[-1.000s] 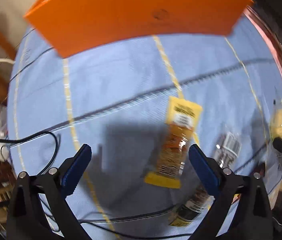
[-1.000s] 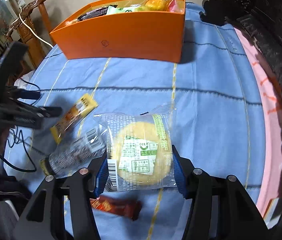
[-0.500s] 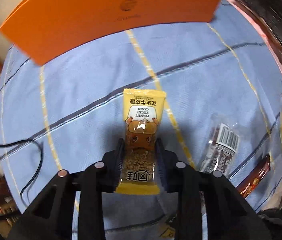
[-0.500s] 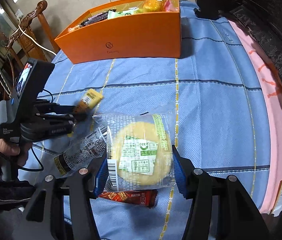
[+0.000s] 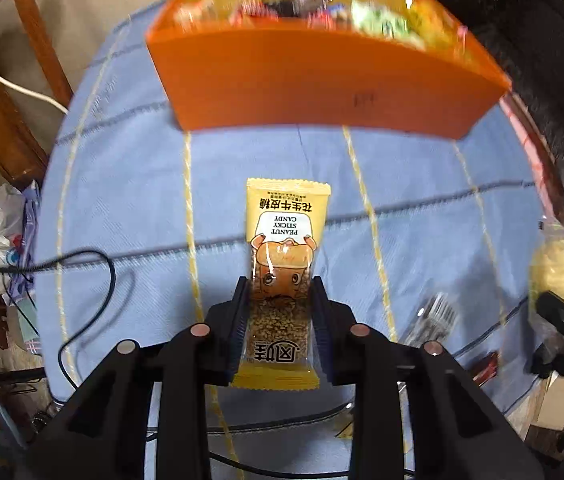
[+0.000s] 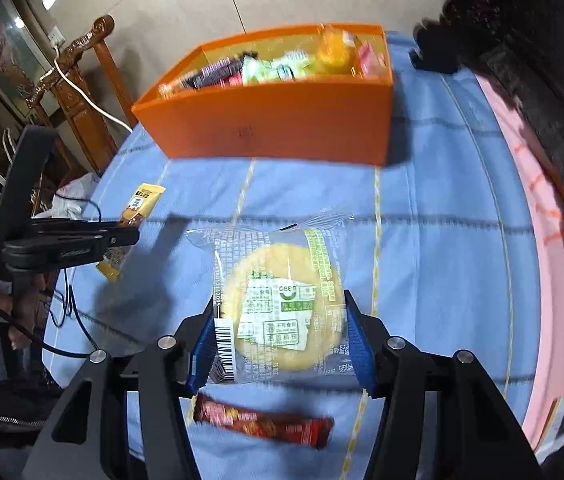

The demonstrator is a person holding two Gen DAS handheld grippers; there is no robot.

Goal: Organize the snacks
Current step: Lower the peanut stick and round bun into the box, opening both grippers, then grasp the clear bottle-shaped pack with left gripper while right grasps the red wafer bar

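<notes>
We hold the left claw point(image 5: 279, 300) closed on a yellow peanut candy packet point(image 5: 284, 248); its jaws have just been closing, and the pads now press the packet's lower half from both sides. The packet is lifted above the blue cloth point(image 5: 129, 184) of the table. The right claw point(image 6: 282, 320) stands about half open and grips a clear-wrapped round cake point(image 6: 282, 300) between its blue pads.

We take the orange box point(image 6: 282, 120) as landmark. It stands at the far end of the cloth and already contains many snacks. Both held snacks are on the near side of the box, well apart from it, and nothing stands between them and its front wall. Nearer to us than the cake, a red snack bar point(image 6: 261, 420) lies on the cloth. A black cable point(image 5: 97, 272) lies at the left of the candy packet.
</notes>
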